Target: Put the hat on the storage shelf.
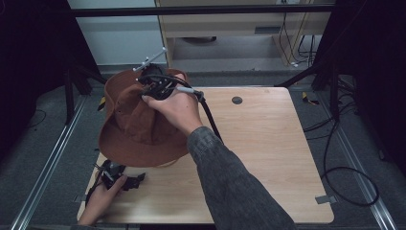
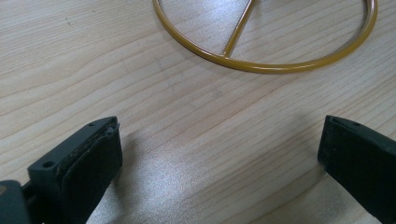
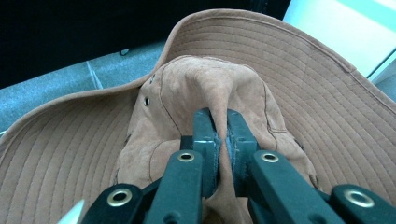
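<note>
Right tool [image 3: 219,140] — jaws pressed together on a fold of the crown of the brown hat [image 1: 136,120], which is held above the left part of the worktop [image 1: 268,143]. Left tool [image 2: 219,154] — jaws spread wide, nothing between them, low over the wood near a yellow wire ring [image 2: 261,65].

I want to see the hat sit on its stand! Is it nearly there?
Partly. Done: the right hand-held gripper has pinched the crown of the brown hat. In hand: the hat is held up, tilted, over the table's left side. Left: setting it on the yellow wire stand, whose ring lies before the open left hand-held gripper.
</note>
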### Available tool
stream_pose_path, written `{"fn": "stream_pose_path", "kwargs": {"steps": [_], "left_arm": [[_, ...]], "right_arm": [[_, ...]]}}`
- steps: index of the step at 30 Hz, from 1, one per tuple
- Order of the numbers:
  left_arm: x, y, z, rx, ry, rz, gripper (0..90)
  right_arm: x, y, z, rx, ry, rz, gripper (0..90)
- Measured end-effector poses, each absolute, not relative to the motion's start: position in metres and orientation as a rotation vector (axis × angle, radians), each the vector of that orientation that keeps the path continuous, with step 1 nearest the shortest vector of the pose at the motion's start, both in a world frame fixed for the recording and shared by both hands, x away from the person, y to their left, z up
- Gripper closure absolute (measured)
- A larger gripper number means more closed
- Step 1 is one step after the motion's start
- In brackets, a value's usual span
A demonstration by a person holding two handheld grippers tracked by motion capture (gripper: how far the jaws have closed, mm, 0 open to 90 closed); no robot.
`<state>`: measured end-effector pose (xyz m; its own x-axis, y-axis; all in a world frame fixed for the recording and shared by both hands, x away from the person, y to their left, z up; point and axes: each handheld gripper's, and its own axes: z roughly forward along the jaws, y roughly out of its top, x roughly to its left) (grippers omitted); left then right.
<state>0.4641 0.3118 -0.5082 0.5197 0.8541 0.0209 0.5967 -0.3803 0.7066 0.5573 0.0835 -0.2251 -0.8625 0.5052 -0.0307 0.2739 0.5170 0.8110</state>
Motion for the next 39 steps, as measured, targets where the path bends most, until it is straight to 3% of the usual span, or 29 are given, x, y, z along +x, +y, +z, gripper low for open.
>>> {"fn": "stream_pose_path", "kwargs": {"steps": [29,39], "left_arm": [[0.4641,0.3118,-0.5083,2.112,1.177,0.513,0.0],[0.4641,0.3118,-0.5083,2.112,1.177,0.512,0.0]], "right_arm": [[0.5605,0.0835,-0.231,0.689,2.504,1.291,76.7],[0.5589,0.0835,-0.2313,0.7,2.499,1.301,62.7]]}}
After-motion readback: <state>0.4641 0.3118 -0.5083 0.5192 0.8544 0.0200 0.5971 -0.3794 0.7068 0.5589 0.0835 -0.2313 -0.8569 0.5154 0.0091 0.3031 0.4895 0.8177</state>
